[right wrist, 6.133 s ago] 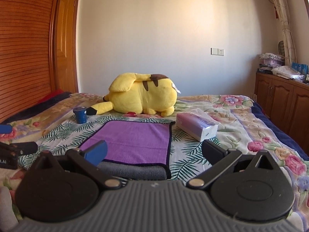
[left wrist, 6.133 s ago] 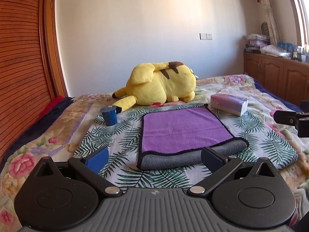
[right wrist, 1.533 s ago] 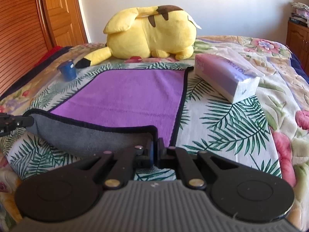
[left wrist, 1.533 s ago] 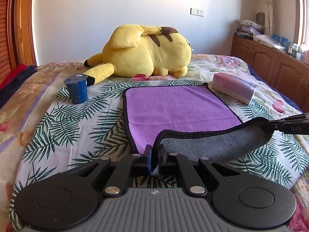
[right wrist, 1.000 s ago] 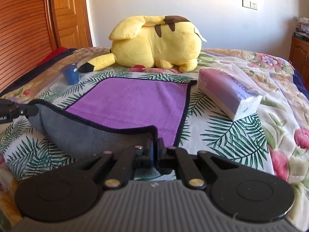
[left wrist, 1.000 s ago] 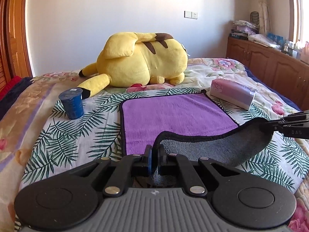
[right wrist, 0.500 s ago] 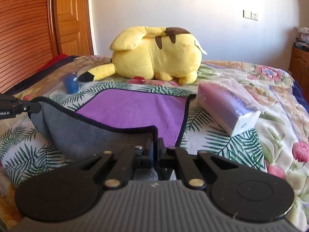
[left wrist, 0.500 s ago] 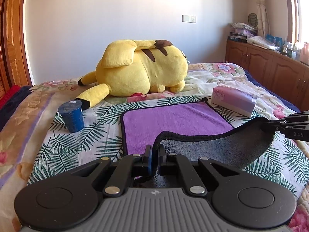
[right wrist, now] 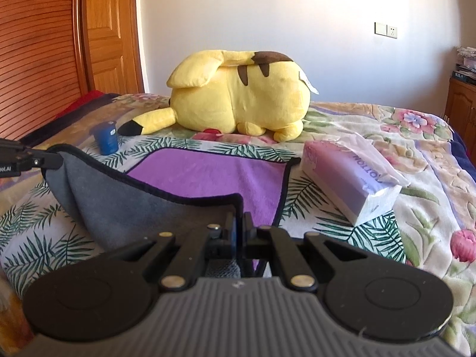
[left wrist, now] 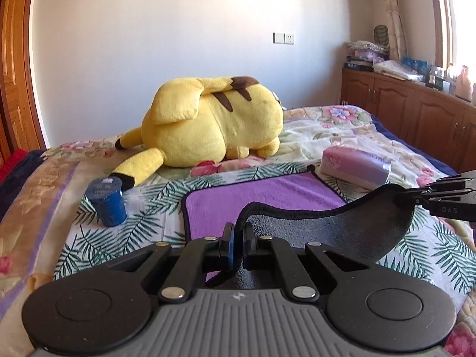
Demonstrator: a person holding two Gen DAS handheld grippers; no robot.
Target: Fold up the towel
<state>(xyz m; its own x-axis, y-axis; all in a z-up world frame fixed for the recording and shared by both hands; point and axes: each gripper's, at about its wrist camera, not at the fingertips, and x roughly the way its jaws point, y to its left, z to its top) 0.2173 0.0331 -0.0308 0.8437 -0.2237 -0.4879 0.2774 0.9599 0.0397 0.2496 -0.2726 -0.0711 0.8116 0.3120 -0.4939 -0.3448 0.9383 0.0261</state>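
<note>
Raised higher than half a second earlier, the towel's near edge hangs grey-side-out between left gripper and right gripper, each clenched on a corner; the far half lies on the bed toward 12 o'clock, awaiting the fold.

- I read "DAS" on the right tongs, seen from my left wrist camera.
- On the tissue pack I make out "OTTON".
- The blue cup's label is too blurred for me.
</note>
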